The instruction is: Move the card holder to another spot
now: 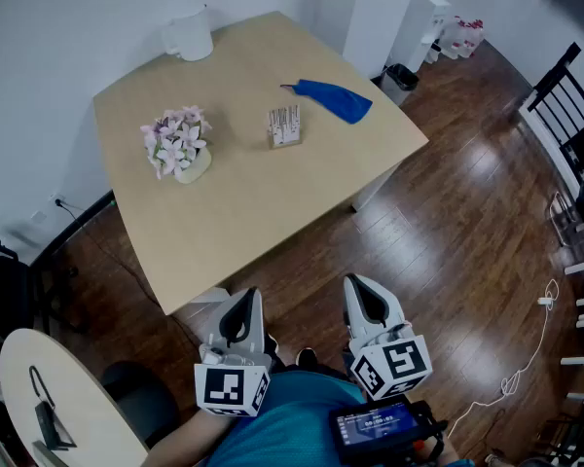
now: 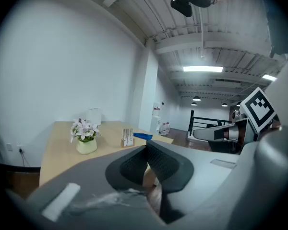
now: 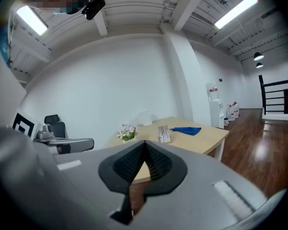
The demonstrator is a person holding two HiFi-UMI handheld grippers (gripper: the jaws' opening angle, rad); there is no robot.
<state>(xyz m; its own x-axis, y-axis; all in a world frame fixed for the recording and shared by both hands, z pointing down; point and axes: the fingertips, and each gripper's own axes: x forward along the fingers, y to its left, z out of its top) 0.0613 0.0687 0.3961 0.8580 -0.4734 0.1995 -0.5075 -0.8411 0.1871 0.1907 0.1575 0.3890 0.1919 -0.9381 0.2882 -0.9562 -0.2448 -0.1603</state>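
The card holder, a small pale rack of white cards, stands upright near the middle of the wooden table. It also shows far off as the card holder in the left gripper view and the card holder in the right gripper view. My left gripper and right gripper hang side by side over the floor, short of the table's near edge. Both point toward the table. The left gripper has its jaws together with nothing in them, and so does the right gripper.
On the table are a pot of pink-white flowers left of the holder, a blue cloth right of it, and a white jug at the far corner. A round white table is lower left; black chairs stand right.
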